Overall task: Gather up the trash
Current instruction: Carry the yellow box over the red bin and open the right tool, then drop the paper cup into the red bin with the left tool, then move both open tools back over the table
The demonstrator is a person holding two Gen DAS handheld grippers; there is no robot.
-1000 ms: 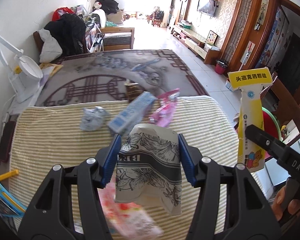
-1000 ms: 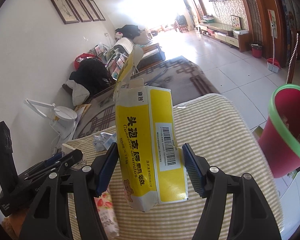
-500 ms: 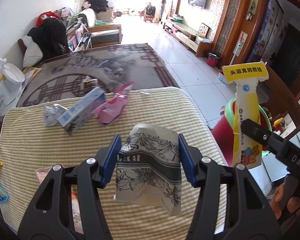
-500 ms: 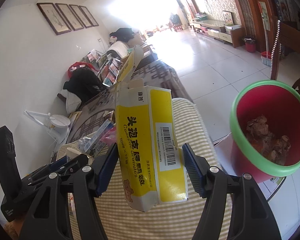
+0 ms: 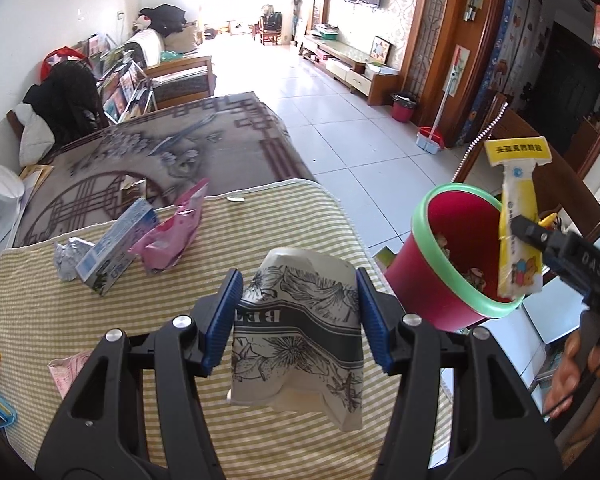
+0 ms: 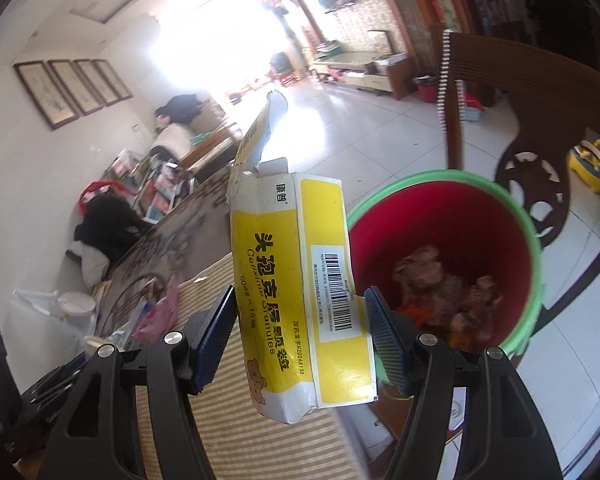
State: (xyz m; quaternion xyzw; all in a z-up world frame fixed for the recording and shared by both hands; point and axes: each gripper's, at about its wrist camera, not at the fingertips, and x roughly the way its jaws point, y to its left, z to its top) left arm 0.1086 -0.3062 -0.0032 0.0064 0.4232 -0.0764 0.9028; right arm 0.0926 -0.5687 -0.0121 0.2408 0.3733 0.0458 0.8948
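Note:
My left gripper [image 5: 298,312] is shut on a crumpled paper cup [image 5: 300,332] with a black flower print, held above the striped table cloth [image 5: 100,320]. My right gripper [image 6: 300,332] is shut on a yellow and white medicine box [image 6: 296,292] with its top flap torn open. In the left wrist view that box [image 5: 518,224] hangs over the far rim of the red bin with a green rim [image 5: 456,260]. The bin [image 6: 452,240] stands just off the table's right edge and holds brownish scraps. On the cloth lie a blue and white carton [image 5: 116,248], a pink wrapper [image 5: 172,236] and a foil ball [image 5: 66,258].
A wooden chair [image 6: 540,128] stands behind the bin. A patterned rug-covered surface [image 5: 160,156] lies beyond the cloth. A pink printed wrapper [image 5: 68,372] sits at the cloth's near left. A hand [image 5: 572,376] shows under the right gripper. Tiled floor stretches toward the far room.
Both grippers have swung to the right with their loads. The bin has come into the left view, and the yellow box now hangs at its rim instead of over the table.

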